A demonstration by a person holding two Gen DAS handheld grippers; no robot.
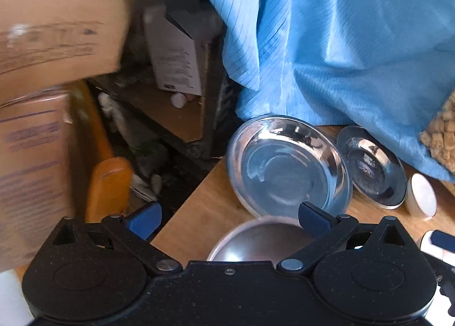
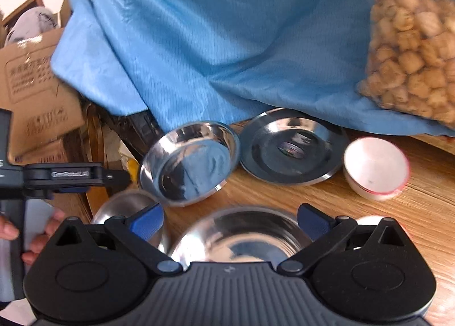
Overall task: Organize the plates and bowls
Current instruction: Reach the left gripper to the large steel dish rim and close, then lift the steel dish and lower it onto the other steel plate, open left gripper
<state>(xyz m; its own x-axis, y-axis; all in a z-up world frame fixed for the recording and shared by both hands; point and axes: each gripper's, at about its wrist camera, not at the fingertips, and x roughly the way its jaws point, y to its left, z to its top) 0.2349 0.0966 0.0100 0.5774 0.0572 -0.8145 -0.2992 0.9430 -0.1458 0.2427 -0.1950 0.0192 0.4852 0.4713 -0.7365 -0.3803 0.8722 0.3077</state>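
Several steel dishes stand on the wooden table [image 2: 369,226]. In the right wrist view, a deep steel bowl [image 2: 190,161] sits at the table's left corner, with a flat steel plate [image 2: 293,149] to its right and a white bowl with a red rim [image 2: 375,166] further right. My right gripper [image 2: 230,222] is open above a wide steel bowl [image 2: 241,238], its blue pads [image 2: 148,223] apart from the rim. My left gripper [image 1: 229,219] is open over a smaller steel bowl [image 1: 256,243], just short of the deep bowl [image 1: 287,166]. The plate [image 1: 372,166] and the white bowl [image 1: 422,195] lie beyond.
A blue cloth [image 2: 227,41] hangs over the back of the table, touching the far dishes. A clear bag of brown snack pieces [image 2: 412,61] rests on it at the right. Cardboard boxes [image 1: 51,27] and clutter fill the floor left of the table edge. A hand [image 2: 42,229] holds the left gripper.
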